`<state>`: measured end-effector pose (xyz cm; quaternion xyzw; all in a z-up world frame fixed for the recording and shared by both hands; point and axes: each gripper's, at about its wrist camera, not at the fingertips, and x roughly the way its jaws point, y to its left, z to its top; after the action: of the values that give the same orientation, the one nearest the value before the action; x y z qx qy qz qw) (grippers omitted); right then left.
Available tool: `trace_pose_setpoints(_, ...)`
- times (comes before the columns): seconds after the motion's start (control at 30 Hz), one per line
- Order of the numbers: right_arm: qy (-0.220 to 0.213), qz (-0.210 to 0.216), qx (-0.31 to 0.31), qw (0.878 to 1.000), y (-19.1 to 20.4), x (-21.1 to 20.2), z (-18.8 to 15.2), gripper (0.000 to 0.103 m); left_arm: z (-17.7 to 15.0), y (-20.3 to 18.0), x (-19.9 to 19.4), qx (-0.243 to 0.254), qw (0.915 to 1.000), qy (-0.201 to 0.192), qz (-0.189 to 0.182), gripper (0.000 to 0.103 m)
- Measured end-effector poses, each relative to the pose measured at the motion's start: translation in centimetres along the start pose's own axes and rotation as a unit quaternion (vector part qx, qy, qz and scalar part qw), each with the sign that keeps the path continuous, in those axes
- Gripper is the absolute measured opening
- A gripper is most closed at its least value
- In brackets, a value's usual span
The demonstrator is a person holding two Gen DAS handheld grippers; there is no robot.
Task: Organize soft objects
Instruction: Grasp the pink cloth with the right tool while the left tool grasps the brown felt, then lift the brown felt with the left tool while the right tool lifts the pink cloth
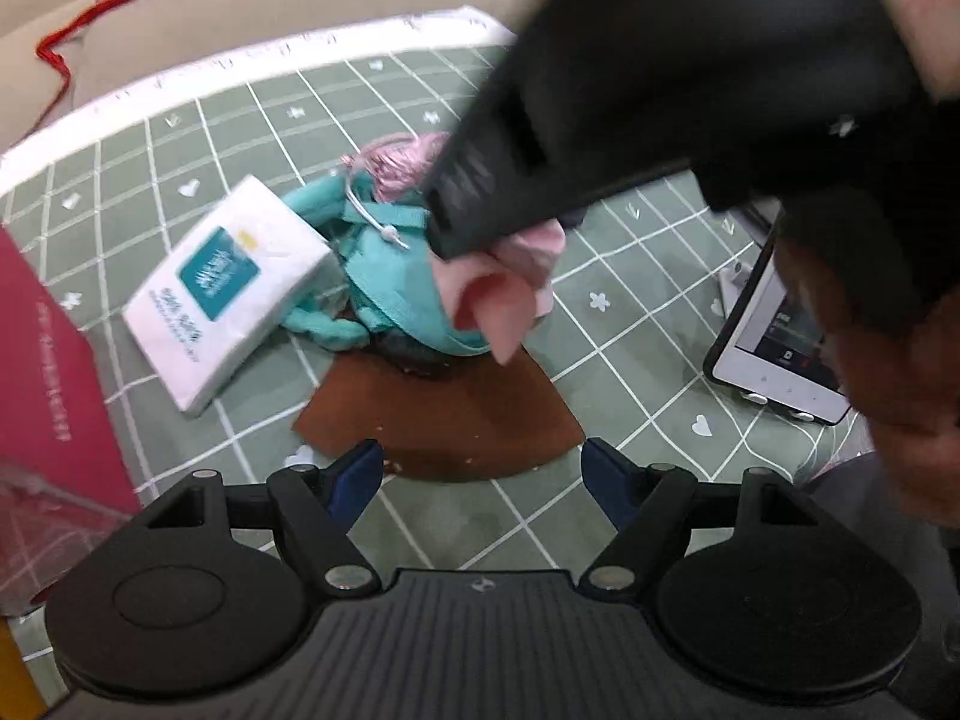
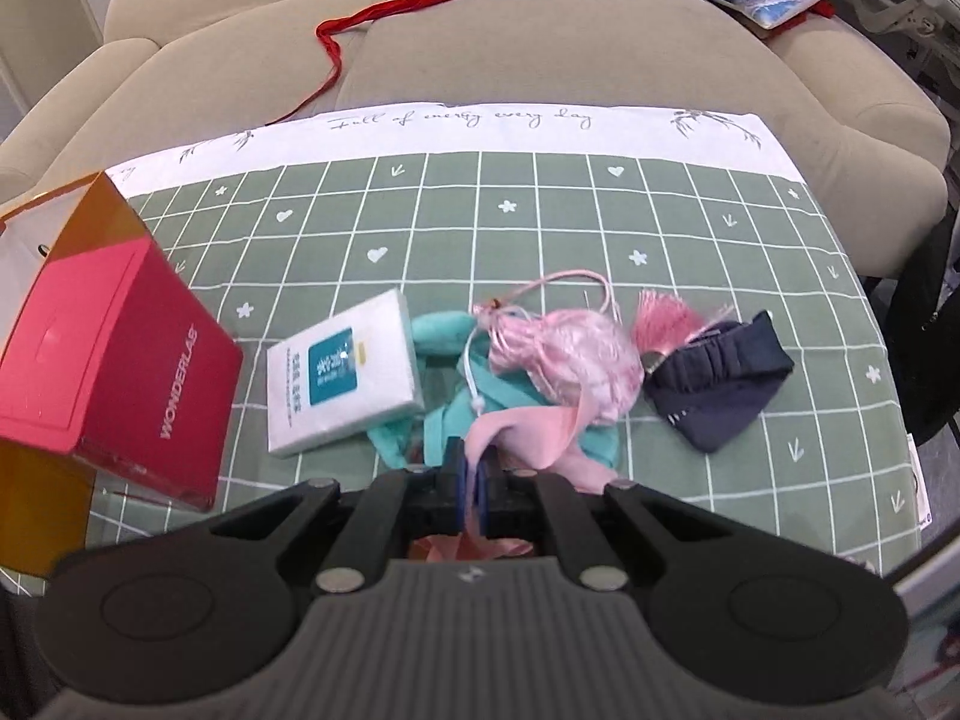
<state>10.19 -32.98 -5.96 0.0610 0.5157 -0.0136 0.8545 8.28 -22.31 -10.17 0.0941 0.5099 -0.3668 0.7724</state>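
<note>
The right gripper [image 2: 472,483] has its jaws clamped on a pale pink cloth [image 2: 528,426], which trails from the pile near the middle of the green checked tablecloth [image 2: 540,210]. The left gripper [image 1: 483,474] hovers with its jaws wide apart and empty, above a brown cloth [image 1: 444,420] at the near edge of the pile. The pink cloth lies across a teal fabric item [image 2: 444,414] and touches a pink tasselled bundle [image 2: 564,354]; a white tissue pack [image 2: 342,372] leans on the teal item's left side, and a navy pouch [image 2: 720,384] sits just right. The likely trouble is tangling: the teal item's white cord [image 2: 474,384] could catch, so lifting drags the bundle or tips the pack. A red box [image 2: 114,360] stands at the left.
</note>
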Motion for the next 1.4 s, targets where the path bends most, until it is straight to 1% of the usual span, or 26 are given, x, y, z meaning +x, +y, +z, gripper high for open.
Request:
trace_pose_setpoints(0.1,-0.001,-0.005,0.005,1.000,-0.2,0.2,0.1,0.001,0.6,-0.2,1.5,-0.003,0.9998,0.020,0.000,0.089)
trace_pose_setpoints(0.23,0.000,-0.022,0.018,1.000,-1.4,0.6,-0.1,0.001,0.9,-0.6,2.7,-0.002,0.9998,0.016,0.013,0.090)
trace_pose_setpoints(0.3,0.001,-0.011,0.033,0.999,-2.4,0.7,-0.3,0.001,1.0,-1.0,3.4,0.007,0.9995,0.027,0.017,0.091)
trace_pose_setpoints(0.33,-0.001,-0.003,0.037,0.999,-2.7,0.6,-0.3,0.001,1.0,-1.2,3.9,0.011,0.9991,0.038,0.017,0.096)
trace_pose_setpoints(0.37,-0.003,0.003,0.039,0.999,-3.0,0.5,-0.4,0.001,0.9,-1.3,4.5,0.015,0.9984,0.050,0.023,0.098)
trace_pose_setpoints(0.43,-0.008,0.001,0.031,0.999,-3.2,0.2,-0.4,0.001,0.7,-1.8,4.7,0.024,0.9985,0.040,0.030,0.102)
trace_pose_setpoints(0.53,-0.011,0.000,0.037,0.999,-3.8,0.1,-0.5,0.001,0.2,-2.5,5.2,0.036,0.9982,0.028,0.040,0.103)
trace_pose_setpoints(0.6,-0.012,0.002,0.041,0.999,-4.0,0.0,-0.6,0.001,-0.1,-2.9,5.3,0.049,0.9973,0.018,0.052,0.095)
trace_pose_setpoints(0.67,-0.013,0.001,0.041,0.999,-4.2,0.0,-0.7,0.001,-0.5,-3.2,5.3,0.063,0.9959,0.006,0.065,0.069)
trace_pose_setpoints(0.7,-0.013,0.002,0.043,0.999,-4.3,0.0,-0.7,0.001,-0.7,-3.4,5.3,0.069,0.9946,-0.001,0.077,0.066)
trace_pose_setpoints(0.73,-0.014,0.003,0.045,0.999,-4.4,0.0,-0.8,0.001,-0.9,-3.3,5.1,0.072,0.9934,-0.007,0.089,0.053)
trace_pose_setpoints(0.77,-0.014,0.004,0.045,0.999,-4.4,0.0,-0.8,0.001,-1.1,-3.0,4.9,0.063,0.9945,-0.010,0.083,0.041)
trace_pose_setpoints(0.8,-0.014,0.005,0.045,0.999,-4.4,0.0,-0.8,0.001,-1.1,-2.7,4.7,0.052,0.9950,-0.015,0.084,0.036)
trace_pose_setpoints(0.83,-0.014,0.005,0.044,0.999,-4.3,0.0,-0.8,0.001,-1.0,-2.4,4.6,0.046,0.9948,-0.017,0.089,0.026)
trace_pose_setpoints(0.87,-0.014,0.007,0.044,0.999,-4.3,-0.1,-0.9,0.001,-0.9,-2.1,4.5,0.040,0.9948,-0.018,0.091,0.023)
trace_pose_setpoints(0.9,-0.014,0.007,0.044,0.999,-4.3,-0.1,-0.9,0.001,-0.9,-1.7,4.4,0.032,0.9951,-0.019,0.092,0.023)
trace_pose_setpoints(0.93,-0.015,0.008,0.044,0.999,-4.2,-0.1,-0.9,0.001,-0.6,-1.1,4.0,0.025,0.9954,-0.017,0.091,0.025)
trace_pose_setpoints(0.97,-0.015,0.008,0.044,0.999,-4.3,-0.1,-0.9,0.001,-0.6,-0.5,3.7,0.022,0.9962,-0.016,0.083,0.036)
trace_pose_setpoints(1.0,-0.015,0.009,0.045,0.999,-4.3,-0.1,-0.9,0.001,-0.6,-0.3,3.7,0.028,0.9966,-0.015,0.076,0.043)
trace_pose_setpoints(1.07,-0.015,0.010,0.048,0.999,-4.5,0.0,-1.0,0.001,-0.8,-0.1,3.7,0.059,0.9961,-0.011,0.064,0.095)
trace_pose_setpoints(1.1,-0.015,0.010,0.049,0.999,-4.6,0.0,-0.9,0.001,-0.8,-0.2,3.7,0.076,0.9954,-0.009,0.059,0.096)
trace_pose_setpoints(1.13,-0.015,0.010,0.051,0.999,-4.7,0.0,-0.9,0.001,-0.8,-0.4,3.7,0.091,0.9938,-0.006,0.063,0.095)
trace_pose_setpoints(1.23,-0.015,0.013,0.053,0.998,-4.8,0.1,-0.9,0.001,-0.9,-1.3,3.6,0.134,0.9811,-0.030,0.136,0.095)
trace_pose_setpoints(1.27,-0.014,0.015,0.054,0.998,-4.8,0.1,-0.9,0.001,-0.8,-1.4,3.6,0.141,0.9786,-0.034,0.146,0.095)
trace_pose_setpoints(1.3,-0.014,0.016,0.054,0.998,-4.9,0.2,-0.9,0.001,-0.6,-1.4,3.8,0.143,0.9787,-0.031,0.144,0.095)
trace_pose_setpoints(1.4,-0.014,0.019,0.055,0.998,-5.0,0.2,-0.9,0.001,0.4,-0.7,5.0,0.122,0.9852,-0.009,0.119,0.095)
